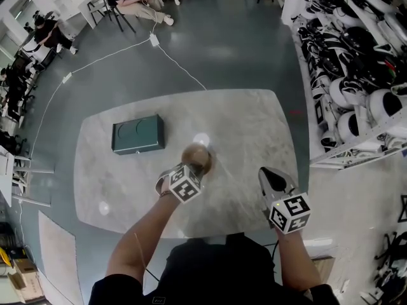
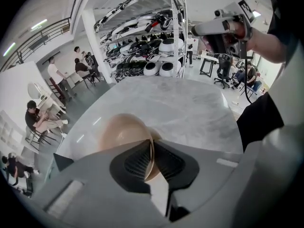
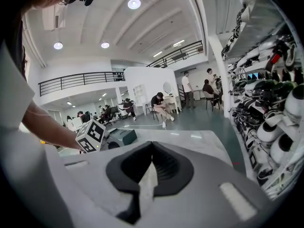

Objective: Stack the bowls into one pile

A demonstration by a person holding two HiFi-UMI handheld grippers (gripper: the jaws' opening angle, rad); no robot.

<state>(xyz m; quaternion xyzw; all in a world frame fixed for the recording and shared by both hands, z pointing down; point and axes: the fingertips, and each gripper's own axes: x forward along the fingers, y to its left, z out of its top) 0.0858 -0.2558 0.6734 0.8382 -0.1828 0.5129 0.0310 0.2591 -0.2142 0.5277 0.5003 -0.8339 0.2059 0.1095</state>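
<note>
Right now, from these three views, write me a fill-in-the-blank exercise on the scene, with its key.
1. The left gripper is clamped on the ____ of the tan bowl.
2. The right gripper has its jaws together and holds ____.
3. The box lying on the table is dark ____ in colour.
4. In the head view, the box lies to the ____ of the tan bowl.

Missing words: rim; nothing; green; left

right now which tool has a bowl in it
The left tool, clamped on the rim of the tan bowl; the right tool is shut on nothing.
</note>
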